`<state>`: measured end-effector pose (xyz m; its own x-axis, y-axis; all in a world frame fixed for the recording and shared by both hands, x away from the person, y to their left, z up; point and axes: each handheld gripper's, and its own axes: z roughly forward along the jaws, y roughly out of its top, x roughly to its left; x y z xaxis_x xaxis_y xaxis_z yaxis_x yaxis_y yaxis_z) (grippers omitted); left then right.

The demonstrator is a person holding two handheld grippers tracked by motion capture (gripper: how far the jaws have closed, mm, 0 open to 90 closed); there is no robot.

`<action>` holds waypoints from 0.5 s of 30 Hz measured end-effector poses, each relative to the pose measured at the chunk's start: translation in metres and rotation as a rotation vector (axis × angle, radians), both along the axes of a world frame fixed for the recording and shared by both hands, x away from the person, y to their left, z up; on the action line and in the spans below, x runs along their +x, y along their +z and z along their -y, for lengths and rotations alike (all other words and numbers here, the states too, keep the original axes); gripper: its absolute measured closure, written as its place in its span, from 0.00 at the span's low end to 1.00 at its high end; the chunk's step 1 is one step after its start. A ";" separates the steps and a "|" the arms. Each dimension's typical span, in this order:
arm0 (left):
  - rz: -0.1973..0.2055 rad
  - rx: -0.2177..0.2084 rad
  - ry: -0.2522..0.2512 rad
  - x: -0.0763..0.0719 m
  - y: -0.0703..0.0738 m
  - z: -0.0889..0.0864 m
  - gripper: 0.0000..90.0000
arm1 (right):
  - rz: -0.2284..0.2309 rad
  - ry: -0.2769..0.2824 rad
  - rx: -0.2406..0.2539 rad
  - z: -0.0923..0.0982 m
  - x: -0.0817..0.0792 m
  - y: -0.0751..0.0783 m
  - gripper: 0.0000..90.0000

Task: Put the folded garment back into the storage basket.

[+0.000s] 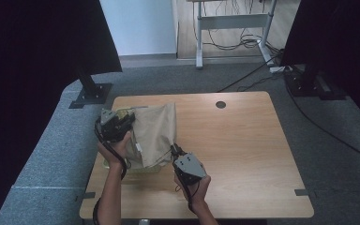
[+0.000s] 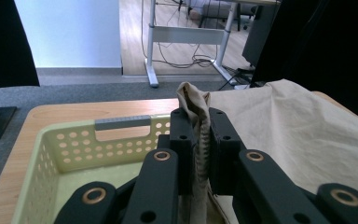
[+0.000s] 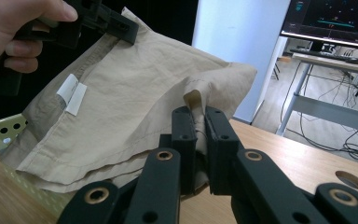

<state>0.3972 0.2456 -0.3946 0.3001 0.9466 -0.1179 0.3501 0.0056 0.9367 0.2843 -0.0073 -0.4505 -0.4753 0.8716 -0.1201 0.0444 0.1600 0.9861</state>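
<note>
My left gripper (image 1: 117, 123) sits at the left of the table (image 1: 243, 140), and its jaws are clamped together on a bunched fold of the beige cloth (image 1: 152, 133). In the left gripper view that fold (image 2: 196, 126) stands up between my two black jaws, pinched tight. Just below and to the left of them lies the pale green perforated basket (image 2: 74, 149), resting on the wood near the table's left edge.

The cloth hangs stretched between my two grips, lifted above the basket rather than lying in it; its lower hem droops over the basket's rim. A small white label (image 3: 73, 95) shows on the fabric in the right gripper view.

My right gripper (image 1: 177, 154) is nearer the table's front, and its jaws are squeezed on another corner of the cloth (image 3: 198, 107), a small loop of fabric poking up between them.
</note>
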 end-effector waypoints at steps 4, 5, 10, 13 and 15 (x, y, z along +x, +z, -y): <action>0.000 0.002 0.008 0.001 0.001 -0.004 0.91 | 0.000 0.000 0.001 -0.001 0.000 0.000 0.93; 0.000 0.002 0.008 0.001 0.001 -0.004 0.91 | 0.000 0.000 0.001 -0.001 0.000 0.000 0.93; 0.004 0.008 0.017 0.001 0.003 -0.010 0.91 | -0.007 0.012 -0.002 -0.011 0.005 0.002 0.93; 0.005 0.010 0.025 0.001 0.005 -0.015 0.91 | -0.009 0.020 -0.004 -0.016 0.007 0.003 0.93; 0.005 0.010 0.027 0.001 0.006 -0.016 0.91 | -0.009 0.021 -0.004 -0.017 0.008 0.003 0.93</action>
